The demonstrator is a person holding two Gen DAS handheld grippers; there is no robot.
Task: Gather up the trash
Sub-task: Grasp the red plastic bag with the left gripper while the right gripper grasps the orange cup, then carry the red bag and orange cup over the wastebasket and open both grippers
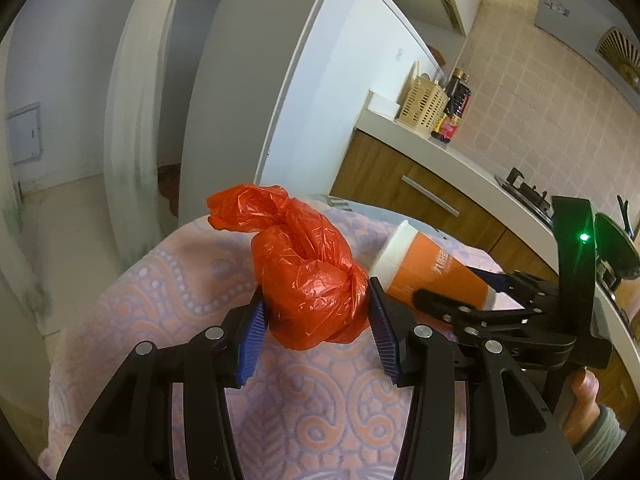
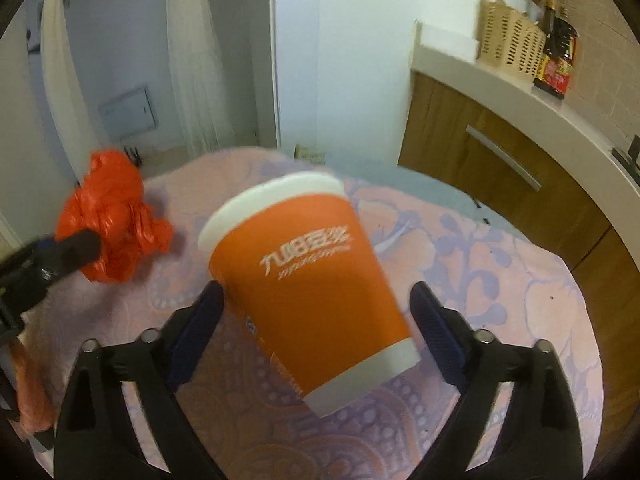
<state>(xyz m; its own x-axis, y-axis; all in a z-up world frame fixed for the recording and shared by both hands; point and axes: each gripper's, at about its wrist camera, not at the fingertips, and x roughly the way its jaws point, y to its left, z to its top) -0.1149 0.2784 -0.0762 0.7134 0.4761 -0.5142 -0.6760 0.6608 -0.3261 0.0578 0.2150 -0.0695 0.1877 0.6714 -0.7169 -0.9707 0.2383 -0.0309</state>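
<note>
A crumpled red plastic bag (image 1: 308, 280) sits on the pink and lilac patterned cloth (image 1: 160, 300) of a table. My left gripper (image 1: 316, 320) is shut on it, with a blue pad pressed against each side. In the right wrist view the same bag (image 2: 116, 224) is at the left, with one left finger (image 2: 80, 246) against it. An orange paper cup (image 2: 304, 280) with a white lid lies tilted between the fingers of my right gripper (image 2: 318, 296). Those jaws stand wide, and a gap shows beside the right pad. From the left wrist view, the cup (image 1: 432, 268) lies right of the bag, inside the right gripper (image 1: 448, 282).
A white counter (image 1: 440, 152) over wooden cabinets runs along the right, bearing a wicker basket (image 1: 424, 108), a dark sauce bottle (image 1: 454, 108) and a stove (image 1: 524, 192). Behind the table are a white panel (image 2: 340, 60) and a doorway. A hand (image 1: 584, 392) holds the right gripper.
</note>
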